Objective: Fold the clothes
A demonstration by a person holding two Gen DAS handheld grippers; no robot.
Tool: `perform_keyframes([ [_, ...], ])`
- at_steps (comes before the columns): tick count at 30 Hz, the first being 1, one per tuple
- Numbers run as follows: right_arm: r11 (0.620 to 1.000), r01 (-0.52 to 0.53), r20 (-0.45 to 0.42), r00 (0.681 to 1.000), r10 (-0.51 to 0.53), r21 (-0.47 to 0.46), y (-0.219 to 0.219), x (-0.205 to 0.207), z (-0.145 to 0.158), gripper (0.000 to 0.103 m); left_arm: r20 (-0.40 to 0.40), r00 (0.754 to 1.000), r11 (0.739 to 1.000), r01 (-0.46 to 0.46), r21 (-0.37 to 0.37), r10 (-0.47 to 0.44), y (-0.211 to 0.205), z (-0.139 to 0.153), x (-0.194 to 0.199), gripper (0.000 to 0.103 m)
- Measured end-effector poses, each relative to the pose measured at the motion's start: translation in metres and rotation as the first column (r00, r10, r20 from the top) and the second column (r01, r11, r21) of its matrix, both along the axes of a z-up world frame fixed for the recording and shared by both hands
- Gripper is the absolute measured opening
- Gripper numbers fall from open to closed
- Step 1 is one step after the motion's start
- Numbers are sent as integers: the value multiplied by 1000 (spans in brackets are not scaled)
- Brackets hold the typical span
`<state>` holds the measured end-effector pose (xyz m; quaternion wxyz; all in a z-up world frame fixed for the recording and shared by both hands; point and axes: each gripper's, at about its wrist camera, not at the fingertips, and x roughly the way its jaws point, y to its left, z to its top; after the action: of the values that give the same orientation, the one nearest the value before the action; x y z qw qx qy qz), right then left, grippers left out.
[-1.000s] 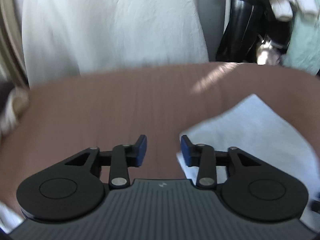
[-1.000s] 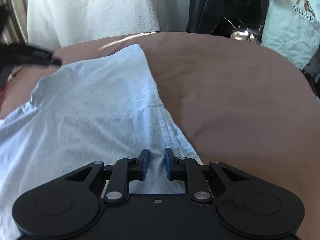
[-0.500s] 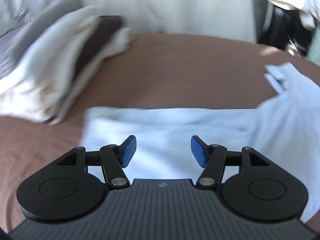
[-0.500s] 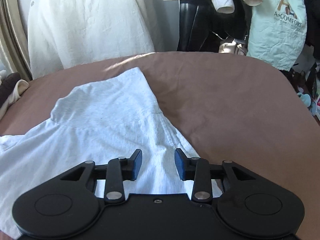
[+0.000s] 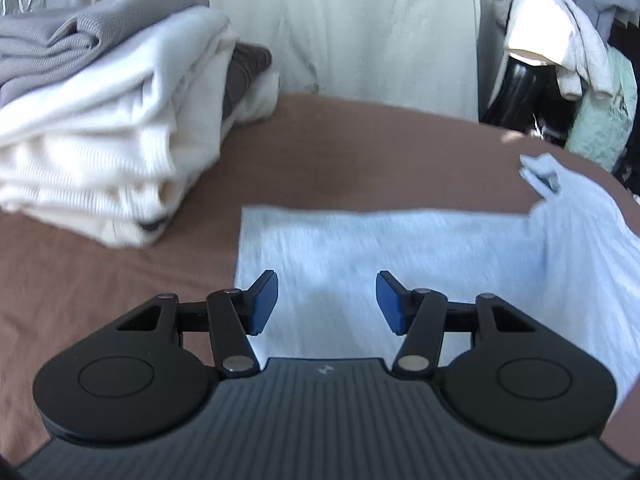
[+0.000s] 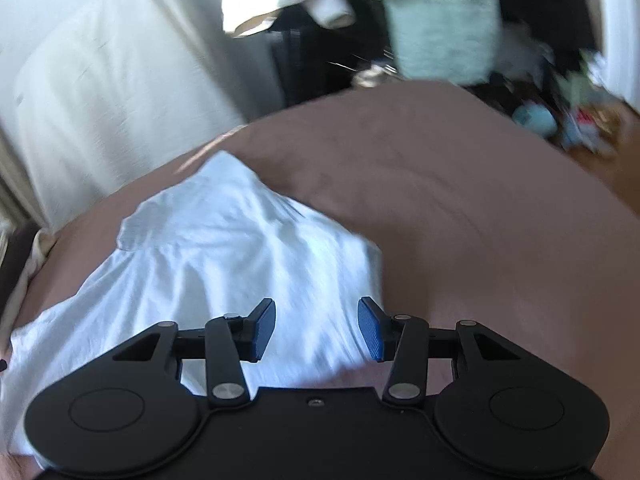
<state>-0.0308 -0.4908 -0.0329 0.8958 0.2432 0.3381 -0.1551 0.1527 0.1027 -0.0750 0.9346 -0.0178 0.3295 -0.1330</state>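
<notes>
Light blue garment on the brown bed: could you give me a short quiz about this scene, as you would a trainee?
1. True or false: the left gripper is shut on the light blue garment.
2. What lies beside the garment in the left wrist view? A) a pile of folded clothes B) a laundry basket C) a pair of shoes
3. Fill in: the right gripper is ____ above the garment.

Key: 1 false, it is open and holds nothing. 2 A, the pile of folded clothes on the brown bed cover. 3 open.
</notes>
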Motion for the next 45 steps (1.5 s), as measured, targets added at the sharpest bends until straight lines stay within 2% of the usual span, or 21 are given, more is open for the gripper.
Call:
perform_keyframes([
  [2, 998, 13, 0, 1000, -13, 58, -3, 0, -8, 51, -5, 999, 999, 32, 17, -31, -2, -1, 15, 57],
  [5, 989, 32, -2, 999, -32, 145, -7, -1, -20, 51, -48, 991, 989, 130, 65, -127, -13, -8, 36, 57],
  [7, 977, 39, -1, 999, -39, 209, -9, 0, -29, 55, -76, 984, 982, 167, 87, -161, -22, -16, 44, 57],
  [9, 954, 17, 9, 1000, -21, 300, -7, 5, -39, 57, -95, 987, 990, 132, 52, -127, -26, -26, 54, 58],
  [11, 932, 0, 16, 1000, -6, 362, -4, 10, -51, 57, -106, 991, 997, 76, -14, -77, -25, -33, 62, 57],
  [12, 931, -2, 11, 1000, -2, 365, -2, 13, -54, 57, -102, 993, 998, 54, -28, -57, -26, -36, 64, 44],
  [13, 936, -7, 9, 1000, 4, 352, 1, 17, -56, 57, -92, 995, 999, 40, 0, -40, -28, -36, 66, 20],
  [15, 947, -19, 21, 1000, 13, 321, 5, 25, -57, 60, -58, 998, 996, 44, 80, -39, -37, -31, 63, 6],
  [19, 946, -22, 43, 999, 8, 323, 4, 38, -64, 65, 22, 998, 978, 45, 203, -50, -52, -18, 52, 4],
  [20, 946, -21, 47, 999, 7, 324, 4, 41, -66, 65, 32, 998, 977, 42, 207, -50, -52, -15, 50, 4],
  [24, 953, -37, 55, 998, 21, 300, 2, 43, -66, 65, 48, 998, 984, 31, 174, -40, -48, -1, 47, 4],
  [26, 954, -42, 54, 998, 27, 298, 0, 43, -66, 65, 7, 998, 994, 55, 99, -56, -40, 0, 49, 4],
  [29, 941, -29, 64, 998, 8, 338, -5, 41, -65, 65, -77, 994, 996, 80, -42, -83, -25, -7, 52, 6],
  [31, 931, -20, 67, 998, -5, 364, -9, 42, -68, 65, -116, 990, 994, 69, -82, -78, -20, -16, 54, 7],
  [32, 927, -15, 69, 998, -11, 374, -11, 42, -70, 65, -128, 989, 995, 59, -79, -69, -20, -19, 55, 7],
  [36, 933, -24, 68, 998, -1, 360, -9, 45, -69, 65, -148, 988, 999, 28, -46, -34, -24, -25, 60, 13],
  [38, 935, -28, 67, 998, 5, 352, -8, 45, -68, 65, -151, 988, 999, 24, -24, -28, -27, -24, 60, 24],
  [40, 936, -29, 66, 998, 7, 350, -7, 45, -69, 65, -136, 991, 999, 24, 40, -19, -32, -22, 59, 58],
  [41, 937, -28, 64, 998, 6, 348, -7, 45, -69, 65, -122, 992, 996, 19, 84, -8, -36, -21, 58, 62],
  [43, 940, -28, 61, 998, 8, 341, -6, 45, -70, 65, -100, 995, 987, 12, 159, 4, -42, -19, 56, 65],
  [45, 947, -35, 56, 998, 18, 319, -3, 46, -69, 65, -90, 996, 982, 18, 189, -1, -44, -18, 55, 66],
])
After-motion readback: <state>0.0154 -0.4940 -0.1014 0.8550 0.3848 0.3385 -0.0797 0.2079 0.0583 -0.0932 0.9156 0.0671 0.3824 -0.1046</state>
